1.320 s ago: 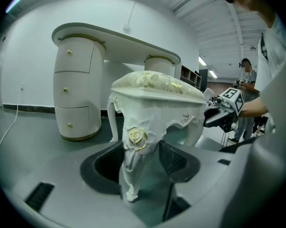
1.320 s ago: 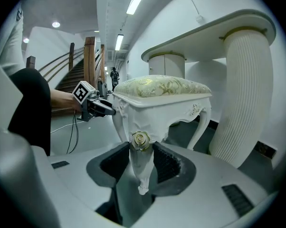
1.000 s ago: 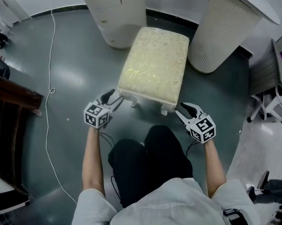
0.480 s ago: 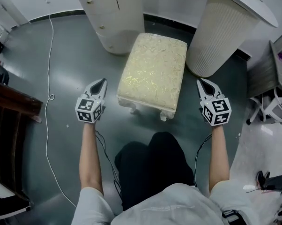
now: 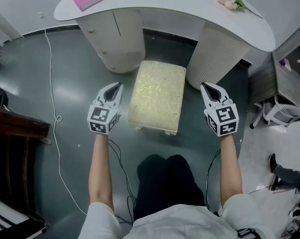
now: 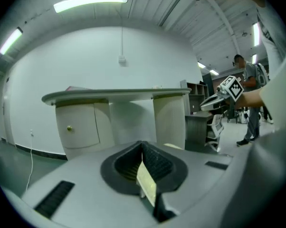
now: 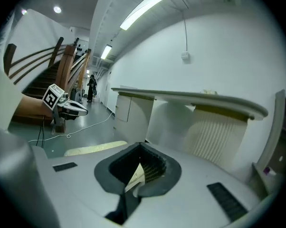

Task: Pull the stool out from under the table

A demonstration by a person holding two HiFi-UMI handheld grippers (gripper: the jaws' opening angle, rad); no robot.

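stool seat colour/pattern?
Pale cream-yellow stool seat with a fine golden mottled pattern; shows best in the head view.

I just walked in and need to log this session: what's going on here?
A person stands over a cream stool on the floor, with a handheld gripper on each side of it. The left gripper and the right gripper are both shut, empty and not touching the stool. The stool sits in front of the white table, its far end at the gap between the two pedestals and most of it out from under the tabletop.
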